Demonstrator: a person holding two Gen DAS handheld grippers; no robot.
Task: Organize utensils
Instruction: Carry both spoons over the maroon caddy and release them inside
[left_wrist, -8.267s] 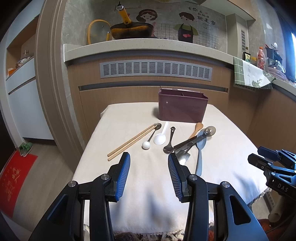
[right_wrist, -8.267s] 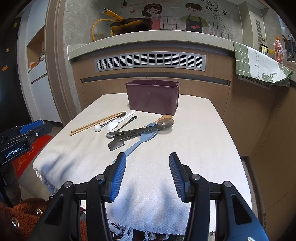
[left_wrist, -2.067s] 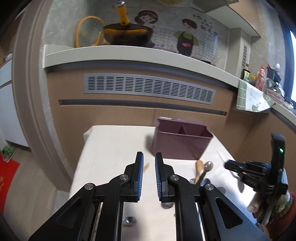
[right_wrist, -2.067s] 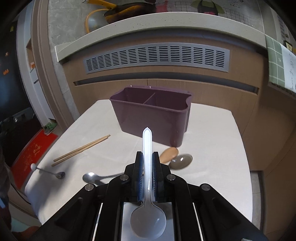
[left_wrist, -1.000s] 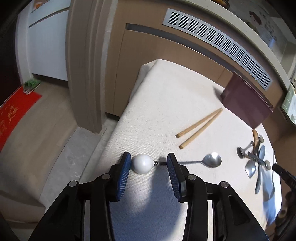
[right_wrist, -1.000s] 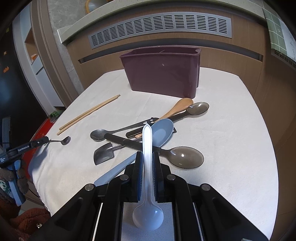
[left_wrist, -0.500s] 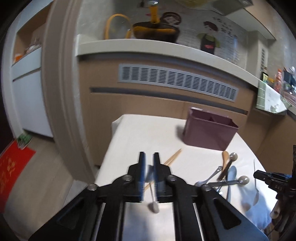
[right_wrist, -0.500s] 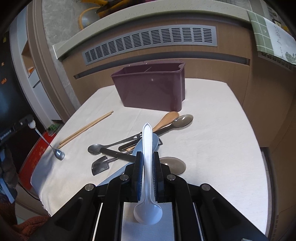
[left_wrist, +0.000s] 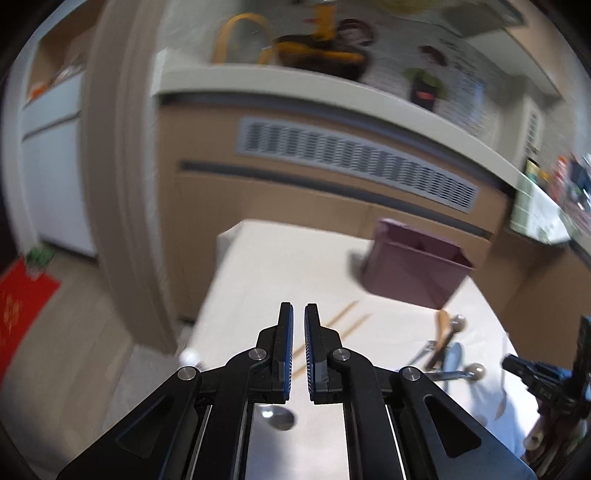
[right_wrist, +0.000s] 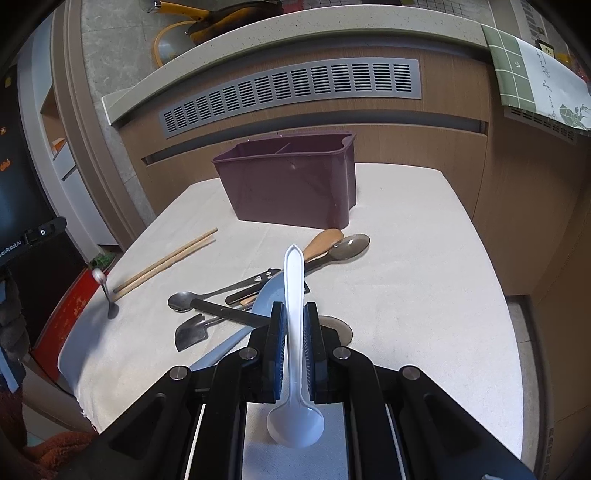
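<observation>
Right gripper (right_wrist: 294, 310) clamped tight on the white spoon (right_wrist: 294, 350), handle aimed at the maroon caddy (right_wrist: 291, 192) | left gripper (left_wrist: 298, 314) pinched nearly closed, nothing between its jaws | ball-ended spoon (right_wrist: 103, 291) loose, well left of the caddy, ball end up | chopsticks (right_wrist: 166, 264) and utensil pile (right_wrist: 236, 306) lie in front of the caddy

The utensil caddy (right_wrist: 291, 184) is standing at the table's (right_wrist: 424, 258) far side. Before it, spoons are lying crossed in a pile (right_wrist: 258, 291), with the chopsticks (right_wrist: 166, 264) lying to their left. A ball-handled spoon (right_wrist: 105, 293) is lying near the left edge.
</observation>
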